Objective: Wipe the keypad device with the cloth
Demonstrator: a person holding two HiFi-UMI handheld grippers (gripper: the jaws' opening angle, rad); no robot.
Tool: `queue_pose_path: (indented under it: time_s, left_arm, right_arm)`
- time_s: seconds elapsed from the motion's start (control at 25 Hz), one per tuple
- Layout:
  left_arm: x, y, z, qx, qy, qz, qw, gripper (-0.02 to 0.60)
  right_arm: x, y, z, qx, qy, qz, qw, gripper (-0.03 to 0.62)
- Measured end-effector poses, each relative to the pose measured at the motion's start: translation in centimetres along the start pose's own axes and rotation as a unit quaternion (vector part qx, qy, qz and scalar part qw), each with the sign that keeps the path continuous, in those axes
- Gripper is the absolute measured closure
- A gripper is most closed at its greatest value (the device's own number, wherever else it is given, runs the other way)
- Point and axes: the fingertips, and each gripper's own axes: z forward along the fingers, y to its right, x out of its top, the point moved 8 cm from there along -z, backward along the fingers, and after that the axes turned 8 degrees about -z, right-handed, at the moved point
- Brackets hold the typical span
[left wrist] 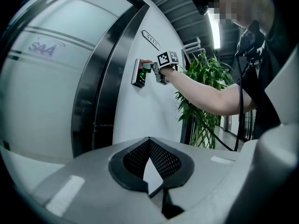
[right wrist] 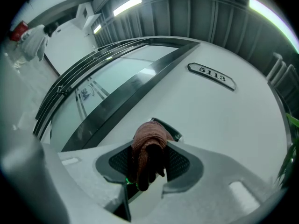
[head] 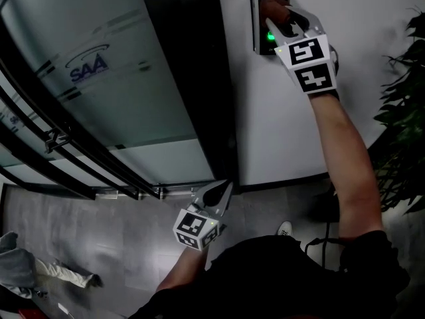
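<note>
The keypad device [head: 256, 20] is a dark panel with a silver rim on the white wall, and a green light [head: 271, 37] glows on it. My right gripper [head: 284, 20] is shut on a brown cloth [head: 274, 8] and presses it against the device's face. In the right gripper view the cloth [right wrist: 148, 143] bulges from between the jaws and hides most of the device [right wrist: 174, 132]. The left gripper view shows the device [left wrist: 138, 73] and the right gripper [left wrist: 152, 69] from afar. My left gripper [head: 224, 190] hangs low near the floor, shut and empty.
A frosted glass door [head: 99, 72] with an SAA logo and a dark frame [head: 199, 78] stands left of the device. A number plate [right wrist: 211, 75] is on the wall. A leafy plant [head: 405, 105] stands to the right. A pale bundle [head: 20, 264] lies on the grey floor.
</note>
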Motion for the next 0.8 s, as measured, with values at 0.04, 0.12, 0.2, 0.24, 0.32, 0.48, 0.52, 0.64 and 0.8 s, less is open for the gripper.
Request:
queue_pose_path:
  time_s: [0.04,0.12,0.2,0.24,0.32,0.48,0.52,0.64,0.8]
  left_arm:
    - [0.0,0.0,0.0,0.000,0.000,0.000,1.0000,0.566]
    - [0.1,0.0,-0.1,0.001,0.001,0.001,1.0000,0.566]
    - [0.1,0.0,-0.2,0.000,0.002,0.000,1.0000,0.566]
    - [0.1,0.0,-0.2,0.001,0.002,0.000,1.0000,0.566]
    - [0.0,0.1,-0.2,0.001,0.002,0.000,1.0000,0.566]
    - [0.0,0.1,-0.2,0.001,0.002,0.000,1.0000,0.566]
    - [0.0,0.1,-0.2,0.001,0.002,0.000,1.0000,0.566]
    - [0.0,0.2,-0.2,0.001,0.002,0.000,1.0000,0.566]
    - [0.0,0.3,-0.1,0.001,0.002,0.000,1.0000,0.566]
  right_arm:
    - [-0.2,-0.2,-0.1,0.002,-0.002,0.001,1.000,0.445]
    - [-0.6,-0.8,-0.2,0.006,-0.005,0.003,1.000,0.445]
    - [-1.0,-1.3,-0.3,0.010,-0.008,0.005,1.000,0.445]
    - [-1.3,-1.5,-0.3,0.012,-0.010,0.006,1.000,0.445]
    - [-1.7,-1.9,-0.5,0.016,-0.012,0.008,1.000,0.445]
    - [-2.4,-2.8,-0.7,0.023,-0.019,0.010,1.000,0.445]
    - [-2.6,-3.0,-0.7,0.025,-0.021,0.010,0.999,0.445]
    - [-3.2,-3.6,-1.0,0.030,-0.025,0.013,0.999,0.445]
    - [-3.9,-4.1,-1.2,0.033,-0.030,0.016,0.999,0.445]
